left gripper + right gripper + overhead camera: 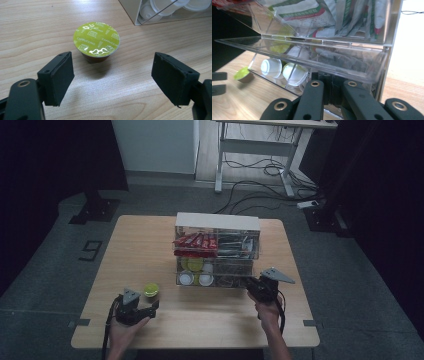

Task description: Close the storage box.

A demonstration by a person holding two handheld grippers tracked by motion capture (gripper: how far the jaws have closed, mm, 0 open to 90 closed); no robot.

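On a pale wooden table (150, 330), a clear acrylic organizer (217, 250) stands near the middle, its tiers stocked by kind: red snack bars (196, 241) fill the upper left compartment, paper sachets (235, 245) with green and red print stand packed in the upper right, and a green-lidded pod (194, 265) sits in the tier below them, above white coffee pods (186, 279) lying at the lower left. The right gripper view looks into the organizer from close in, with two white pods resting on their sides against the transparent front wall and dark wrapped packets (352, 62) lying in the right-hand tray above the jaws. A single coffee capsule (96, 42) with a lime-green foil lid printed "cappuccino" stands upright on the bare table outside the organizer, just off its front left corner. The left gripper (112, 75), held by a hand at the near left edge, has its jaws spread wide to either side of the capsule's near side, pads not touching it. The right gripper (332, 93) has its jaws pressed together right at the organizer's lower front edge; whether anything is pinched between them cannot be told.
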